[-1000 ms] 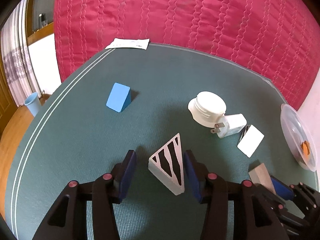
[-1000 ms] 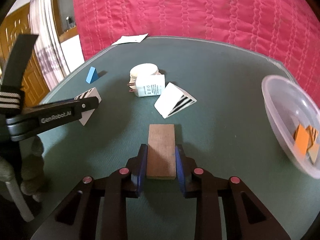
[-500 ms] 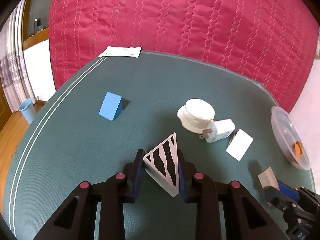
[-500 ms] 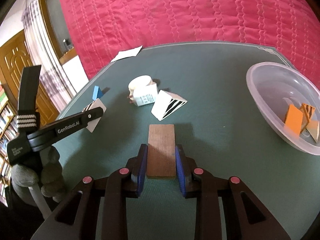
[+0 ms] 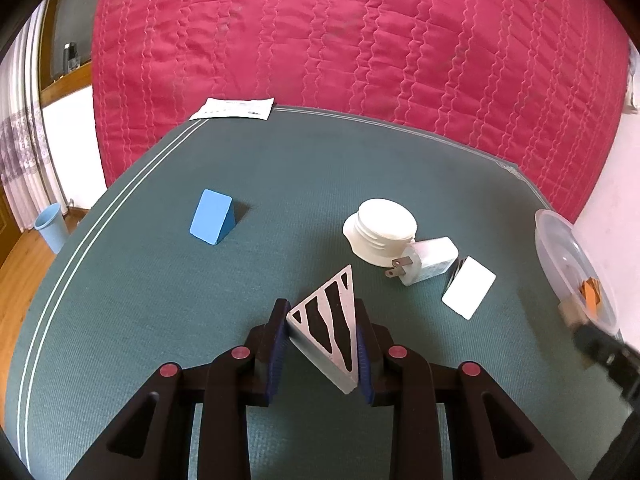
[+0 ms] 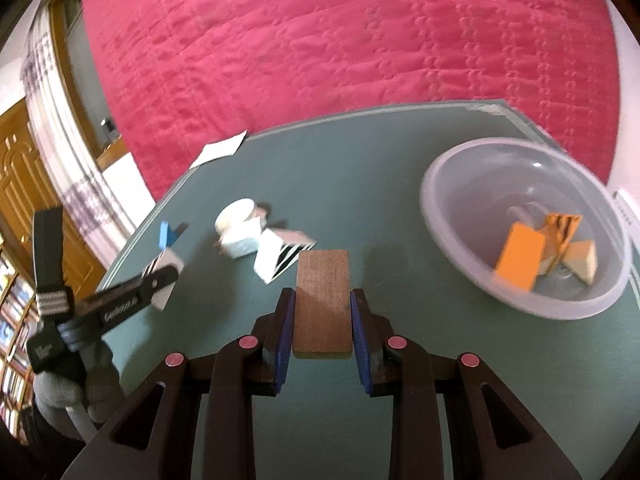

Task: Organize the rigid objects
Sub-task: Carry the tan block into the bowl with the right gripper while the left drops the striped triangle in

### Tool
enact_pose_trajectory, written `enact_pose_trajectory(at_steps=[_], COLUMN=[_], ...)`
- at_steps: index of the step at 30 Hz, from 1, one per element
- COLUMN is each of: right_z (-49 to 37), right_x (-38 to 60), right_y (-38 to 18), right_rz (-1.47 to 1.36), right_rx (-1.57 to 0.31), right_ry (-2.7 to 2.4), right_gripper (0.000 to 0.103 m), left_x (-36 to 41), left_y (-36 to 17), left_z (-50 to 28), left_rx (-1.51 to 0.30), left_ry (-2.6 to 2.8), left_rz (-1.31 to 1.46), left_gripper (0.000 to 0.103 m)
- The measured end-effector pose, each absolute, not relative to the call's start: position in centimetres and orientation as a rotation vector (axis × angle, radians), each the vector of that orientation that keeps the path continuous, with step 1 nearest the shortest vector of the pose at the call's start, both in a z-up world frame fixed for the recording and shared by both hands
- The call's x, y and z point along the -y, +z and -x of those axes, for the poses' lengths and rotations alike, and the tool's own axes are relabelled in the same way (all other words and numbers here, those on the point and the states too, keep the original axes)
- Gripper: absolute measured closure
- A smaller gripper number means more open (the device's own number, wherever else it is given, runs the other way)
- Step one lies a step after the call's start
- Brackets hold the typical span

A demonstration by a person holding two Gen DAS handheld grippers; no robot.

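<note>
My left gripper (image 5: 322, 334) is shut on a white wedge with black stripes (image 5: 328, 330), held above the green table (image 5: 120, 300). My right gripper (image 6: 322, 328) is shut on a brown wooden block (image 6: 322, 304), lifted above the table and left of the clear plastic bowl (image 6: 448, 240). The bowl holds orange and cream blocks (image 6: 520, 256). On the table lie a blue wedge (image 5: 212, 222), a white round lid (image 5: 380, 228), a white plug adapter (image 5: 428, 260) and a second striped wedge (image 5: 468, 292). The left gripper also shows in the right wrist view (image 6: 160, 280).
A red quilted cover (image 5: 340, 40) hangs behind the table. A white paper (image 5: 234, 108) lies at the far edge. A blue bin (image 5: 50, 226) stands on the wooden floor at left. The bowl (image 5: 560, 252) sits at the table's right edge.
My left gripper has closed on the striped wedge and lifted it. My right gripper has risen and swung toward the bowl with the wooden block in it.
</note>
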State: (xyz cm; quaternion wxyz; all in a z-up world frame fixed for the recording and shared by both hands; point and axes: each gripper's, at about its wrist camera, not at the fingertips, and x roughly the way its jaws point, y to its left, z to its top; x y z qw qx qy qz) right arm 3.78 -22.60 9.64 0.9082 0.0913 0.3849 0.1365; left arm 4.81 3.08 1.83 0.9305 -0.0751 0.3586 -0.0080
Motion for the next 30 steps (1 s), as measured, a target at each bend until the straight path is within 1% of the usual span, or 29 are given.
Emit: enact_pose_trajectory(at_steps=[12, 18, 22, 30], right_z=[-5.5, -7.7, -8.9, -7.3], right_x=[28.2, 30.1, 31.3, 33.1], right_y=[12.3, 11.7, 10.7, 10.3], right_rz=[-0.237, -0.251, -0.282, -0.277], right_rx=[-0.699, -0.699, -0.713, -0.683], right_ry=[0.124, 0.043, 0.010, -0.058], right_gripper=[0.075, 0.075, 0.072, 0.071], left_x=[-2.6, -2.5, -2.5, -1.8], left_y=[1.8, 1.8, 1.8, 2.0], left_z=[-4.8, -4.8, -4.8, -4.8], left_rx=[-0.735, -0.732, -0.733, -0.738], left_ry=[-0.017, -0.018, -0.017, -0.022], left_rz=[0.138, 0.137, 0.136, 0.118], left_gripper=[0.072, 0.072, 0.072, 0.072])
